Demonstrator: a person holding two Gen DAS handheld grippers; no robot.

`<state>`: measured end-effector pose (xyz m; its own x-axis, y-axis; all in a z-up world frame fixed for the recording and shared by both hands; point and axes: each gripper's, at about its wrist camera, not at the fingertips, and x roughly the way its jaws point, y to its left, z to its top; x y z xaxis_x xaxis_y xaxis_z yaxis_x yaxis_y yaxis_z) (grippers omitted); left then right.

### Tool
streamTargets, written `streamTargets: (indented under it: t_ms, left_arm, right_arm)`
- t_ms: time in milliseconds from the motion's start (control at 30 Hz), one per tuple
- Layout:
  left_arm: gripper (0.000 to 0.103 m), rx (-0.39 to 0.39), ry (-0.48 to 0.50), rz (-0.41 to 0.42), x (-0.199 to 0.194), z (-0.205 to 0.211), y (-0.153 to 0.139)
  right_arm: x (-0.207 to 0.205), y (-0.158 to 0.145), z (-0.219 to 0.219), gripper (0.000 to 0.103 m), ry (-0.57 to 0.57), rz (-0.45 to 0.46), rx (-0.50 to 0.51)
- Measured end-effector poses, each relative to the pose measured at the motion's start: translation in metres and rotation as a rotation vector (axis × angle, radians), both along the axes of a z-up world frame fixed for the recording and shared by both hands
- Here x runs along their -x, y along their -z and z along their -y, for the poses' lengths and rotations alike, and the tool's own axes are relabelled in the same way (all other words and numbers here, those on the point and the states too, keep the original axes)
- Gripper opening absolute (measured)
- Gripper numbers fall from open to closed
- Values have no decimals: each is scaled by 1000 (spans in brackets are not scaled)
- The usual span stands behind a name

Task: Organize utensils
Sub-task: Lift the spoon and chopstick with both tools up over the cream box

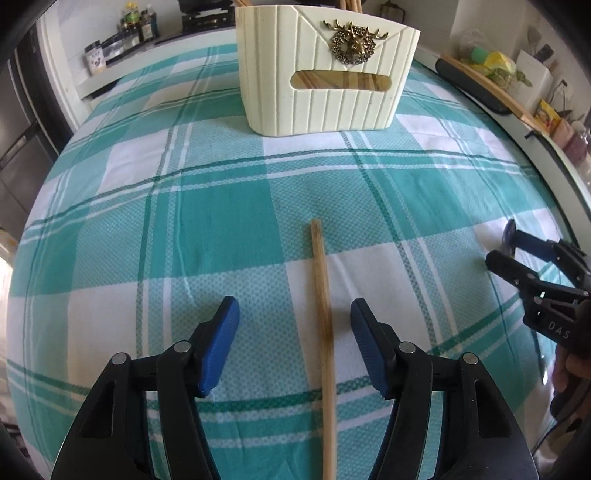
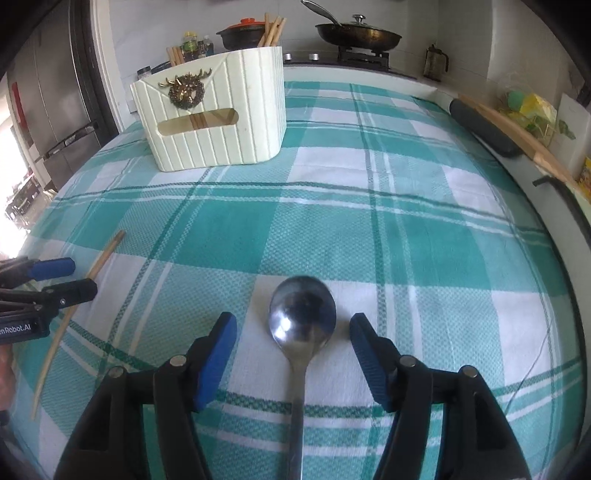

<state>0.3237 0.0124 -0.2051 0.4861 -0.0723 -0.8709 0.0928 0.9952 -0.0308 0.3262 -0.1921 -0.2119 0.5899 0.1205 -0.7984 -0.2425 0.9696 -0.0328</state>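
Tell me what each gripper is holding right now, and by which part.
Nothing is held. The left gripper stands open astride the chopstick; the right gripper stands open astride the spoon. Both utensils lie on the tablecloth.

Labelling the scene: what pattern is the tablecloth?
Teal-and-white plaid tablecloth, shown best in the right wrist view.

– How many utensils lie loose on the checked cloth (image 2: 369,229)?

– Two: one wooden chopstick (image 1: 323,314) and one metal spoon (image 2: 303,317).

– And holders?

– One cream utensil holder (image 1: 325,70), with one brass deer emblem (image 1: 355,43) on its front. Chopsticks stand inside it (too bunched to count).

– Grippers?

– Two, the left gripper (image 1: 294,347) and the right gripper (image 2: 293,358), each with two blue pads.

– On the stove behind?

– One frying pan (image 2: 358,35) and one pot with an orange lid (image 2: 243,33).
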Motion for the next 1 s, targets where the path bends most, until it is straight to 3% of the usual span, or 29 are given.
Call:
streamTargets:
  t_ms: [33, 67, 133, 267, 467, 633, 767, 1000]
  left_arm:
    - [28, -5, 15, 10, 0, 2, -1]
    - [6, 8, 35, 12, 0, 4, -2]
    - [5, 14, 41, 21, 3, 5, -3]
    - [5, 77, -13, 83, 16, -6, -16]
    - [5, 150, -71, 337, 56, -22, -84]
    - [5, 209, -90, 464, 80, -32, -126]
    - [5, 263, -100, 482, 87, -38, -137]
    - [5, 287, -108, 476, 90, -41, -139]
  right_arm:
    - [-1, 0, 1, 63, 7, 11, -6]
    - [-2, -1, 2, 49, 14, 19, -10]
    - [-1, -3, 5, 36, 22, 35, -13]
    - [13, -20, 17, 36, 16, 92, -108]
    - [54, -77, 22, 36, -65, 226, -236]
    - [82, -114, 18, 36, -108, 310, -266]
    - [91, -129, 15, 36, -119, 356, -276]
    - [87, -139, 12, 36, -125, 373, -271]
